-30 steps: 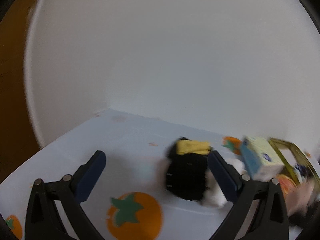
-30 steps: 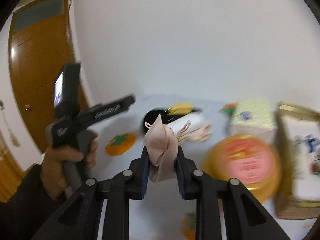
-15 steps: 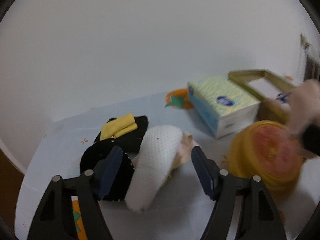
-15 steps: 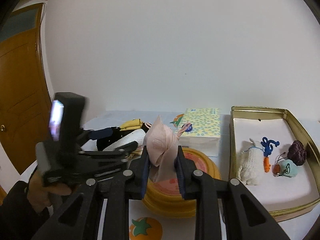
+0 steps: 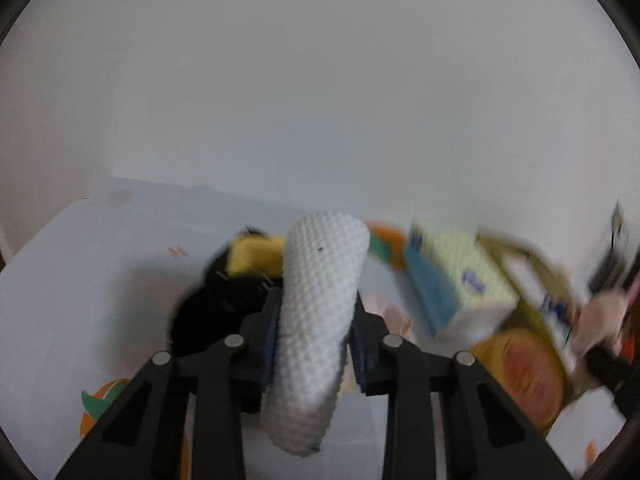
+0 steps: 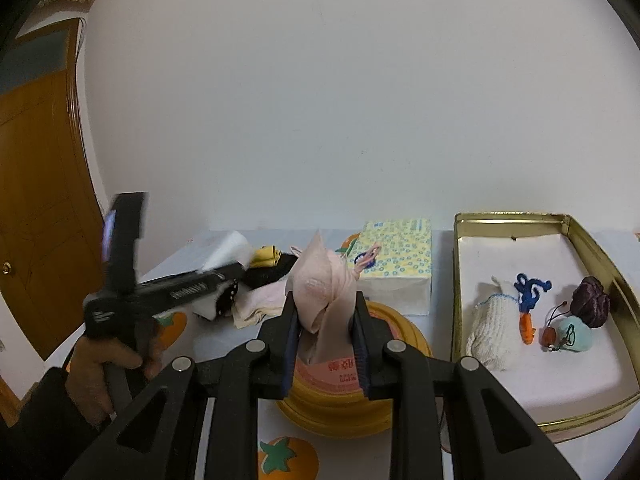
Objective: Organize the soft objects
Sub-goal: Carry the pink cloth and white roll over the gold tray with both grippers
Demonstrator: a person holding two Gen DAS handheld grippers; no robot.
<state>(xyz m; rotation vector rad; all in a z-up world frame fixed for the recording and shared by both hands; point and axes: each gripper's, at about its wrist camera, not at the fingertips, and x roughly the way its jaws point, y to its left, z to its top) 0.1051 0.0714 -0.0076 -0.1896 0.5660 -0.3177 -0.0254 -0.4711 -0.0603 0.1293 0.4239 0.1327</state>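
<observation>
My left gripper [image 5: 317,308] has a white knitted sock [image 5: 324,248] between its jaws. The jaws are closing and both pads press its sides; the sock stands up out of them. Behind it lies a black sock with a yellow cuff [image 5: 216,312]. My right gripper [image 6: 324,312] is shut on a bunched pink sock [image 6: 324,284], held above a yellow round tin [image 6: 340,404]. At right, a gold tray [image 6: 600,256] holds another white knitted sock [image 6: 492,328], a blue and orange carrot toy [image 6: 528,304], a purple ball [image 6: 590,300] and a pale green plush [image 6: 574,338].
A patterned tissue box [image 6: 396,264] stands behind the tin, left of the tray. A pale pink cloth [image 6: 260,304] lies beside the black sock. A person's hand [image 6: 108,364] grips the left tool at left. A wooden door [image 6: 36,200] is far left. The tablecloth carries orange fruit prints.
The left gripper swung right to the sock pile, closed its wide jaws around the white sock and raised it. The right gripper kept its grip on the pink sock and moved toward the tin and tray.
</observation>
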